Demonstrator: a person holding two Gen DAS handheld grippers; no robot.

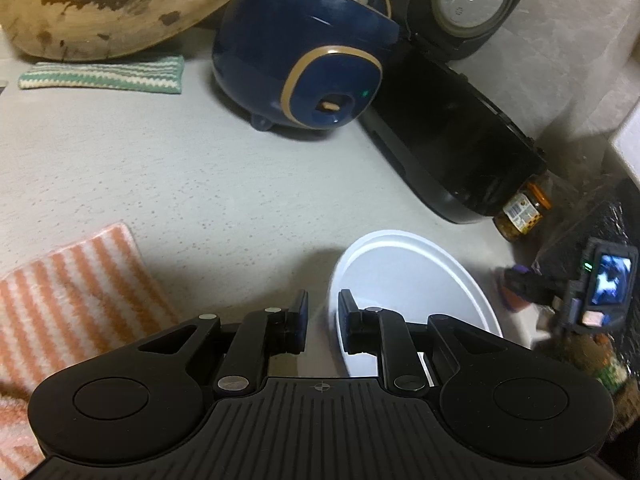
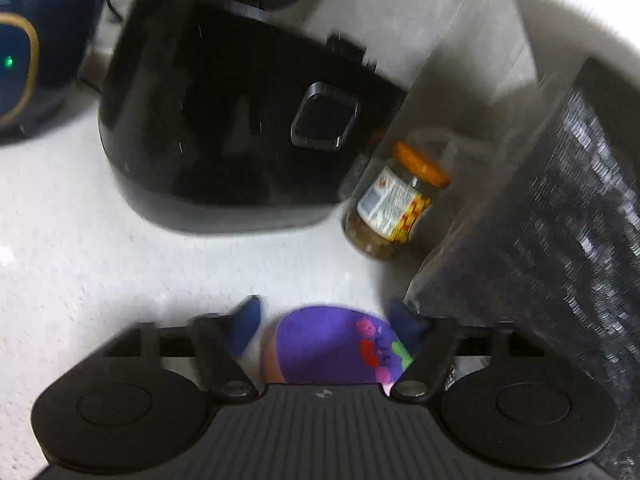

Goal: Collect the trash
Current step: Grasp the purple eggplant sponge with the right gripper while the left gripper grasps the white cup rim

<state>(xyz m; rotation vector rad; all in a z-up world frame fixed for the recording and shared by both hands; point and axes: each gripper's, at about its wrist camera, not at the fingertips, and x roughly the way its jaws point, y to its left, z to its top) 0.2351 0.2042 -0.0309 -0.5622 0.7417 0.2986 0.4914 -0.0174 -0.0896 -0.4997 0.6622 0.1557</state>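
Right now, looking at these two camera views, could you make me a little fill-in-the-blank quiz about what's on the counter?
1. The glass jar has a lid coloured ____.
2. Between the right gripper fingers sits a ____ packet.
3. The left gripper fingers straddle the rim of a white ____.
4. The orange-and-white towel has a ____ pattern.

Missing words: orange; purple; plate; striped

No text can be read. A printed label is borne by the jar (image 2: 394, 204) (white, yellow and red, its lettering too blurred), and coloured marks on the purple packet (image 2: 336, 346) cannot be made out.
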